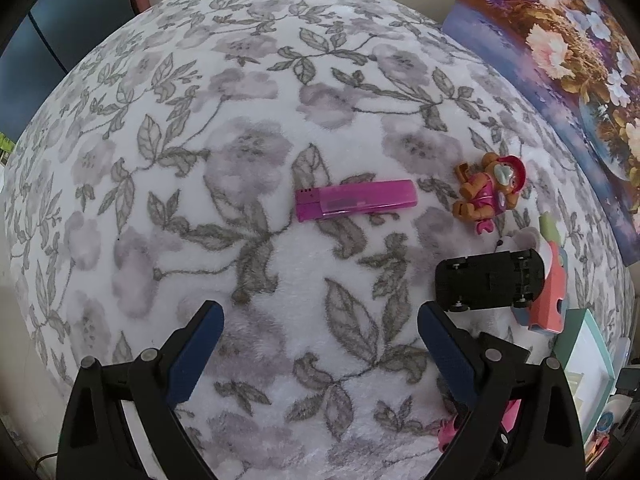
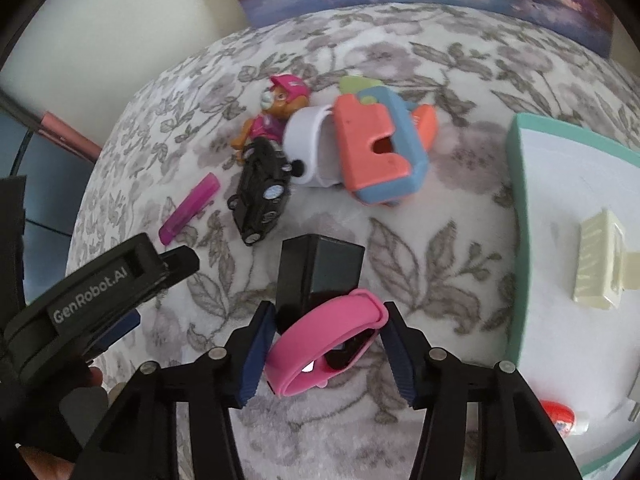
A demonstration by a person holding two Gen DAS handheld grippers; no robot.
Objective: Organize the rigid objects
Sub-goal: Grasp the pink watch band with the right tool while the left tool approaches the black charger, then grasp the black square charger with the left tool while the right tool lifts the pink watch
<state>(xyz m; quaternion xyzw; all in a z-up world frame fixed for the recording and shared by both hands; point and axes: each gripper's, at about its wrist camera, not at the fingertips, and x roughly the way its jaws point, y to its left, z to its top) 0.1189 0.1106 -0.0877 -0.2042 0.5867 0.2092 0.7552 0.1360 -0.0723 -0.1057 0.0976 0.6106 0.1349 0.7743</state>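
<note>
right gripper (image 2: 326, 344): jaws part-way in, pads either side of a pink wristband (image 2: 320, 344) with a dark screen; whether the pads actually press it cannot be told from this view. the band lies directly between the fingers, its long axis slanting from lower left to upper right across the gap. black box (image 2: 320, 272): upright, just beyond the band and seemingly touching its far edge. left gripper (image 1: 320, 320): jaws wide, holding nothing, above bare floral blanket (image 1: 200, 160); its body shows at the left of the right wrist view. black toy car (image 2: 262, 196): upside down, wheels up, just ahead and right of the left gripper's right finger. magenta lighter (image 1: 355, 200): ahead of the left gripper near centre, long axis crosswise to the fingers, well apart from them; the left hand is the nearer one. pup figure (image 1: 490, 188): beyond the car. coral and blue toy (image 2: 380, 148): with a white band (image 2: 310, 140) against it, beside the car. teal-rimmed tray (image 2: 520, 240): to the right of the right gripper, holding a cream clip (image 2: 598, 264); judged the likely place for the wristband. floral painting (image 1: 560, 60): farthest, at the blanket's edge.
</note>
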